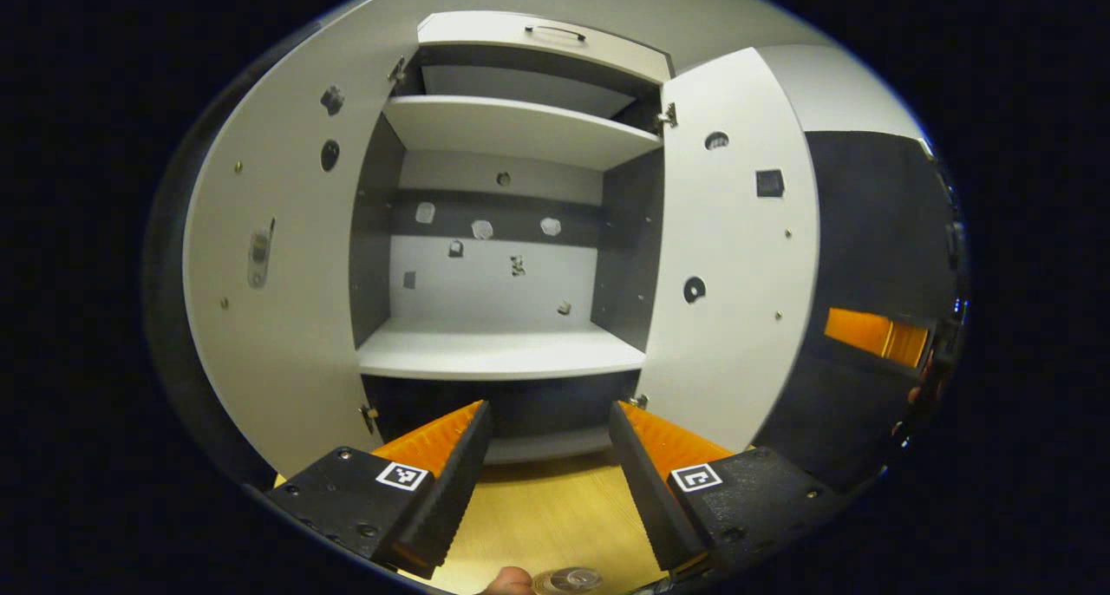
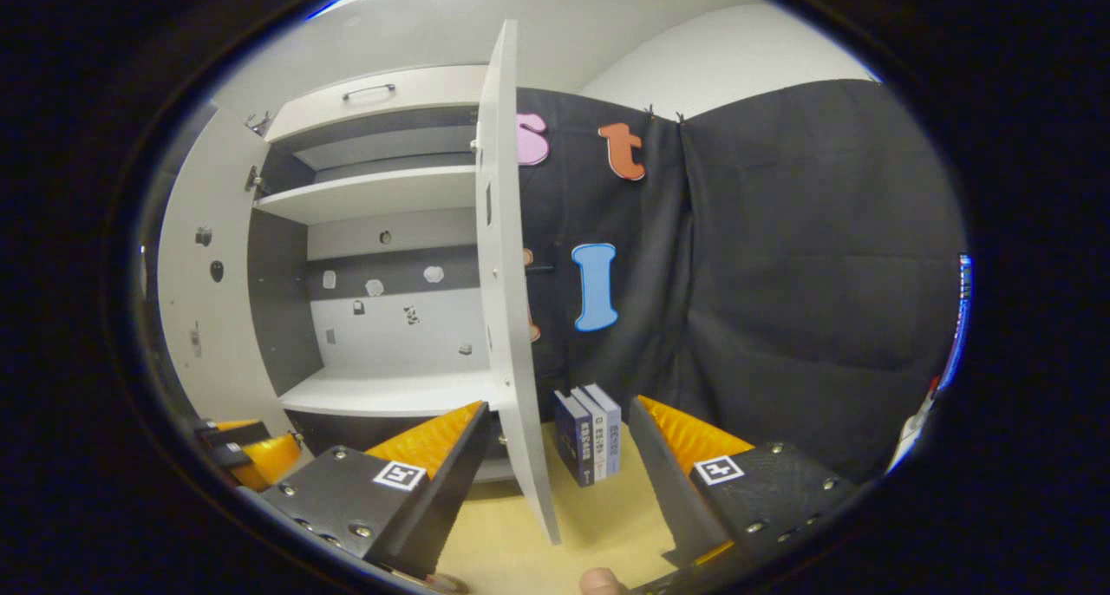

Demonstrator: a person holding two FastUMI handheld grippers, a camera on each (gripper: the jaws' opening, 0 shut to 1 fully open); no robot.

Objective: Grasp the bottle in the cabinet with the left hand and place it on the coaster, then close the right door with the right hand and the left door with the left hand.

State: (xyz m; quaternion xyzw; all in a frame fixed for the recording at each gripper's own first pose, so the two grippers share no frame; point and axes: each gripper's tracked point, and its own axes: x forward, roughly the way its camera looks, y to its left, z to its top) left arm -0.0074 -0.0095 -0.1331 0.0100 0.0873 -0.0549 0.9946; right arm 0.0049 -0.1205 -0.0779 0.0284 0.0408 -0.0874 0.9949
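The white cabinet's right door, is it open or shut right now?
Open. The white cabinet's right door swings out from its hinges, baring the empty white shelves; in the right gripper view it stands edge-on between the open fingers.

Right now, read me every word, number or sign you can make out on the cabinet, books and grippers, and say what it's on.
No text here is legible.
Books: spine print, too small to read.
Left gripper: square coded tags, patterns, no words.
Right gripper: square coded tags too, no words.
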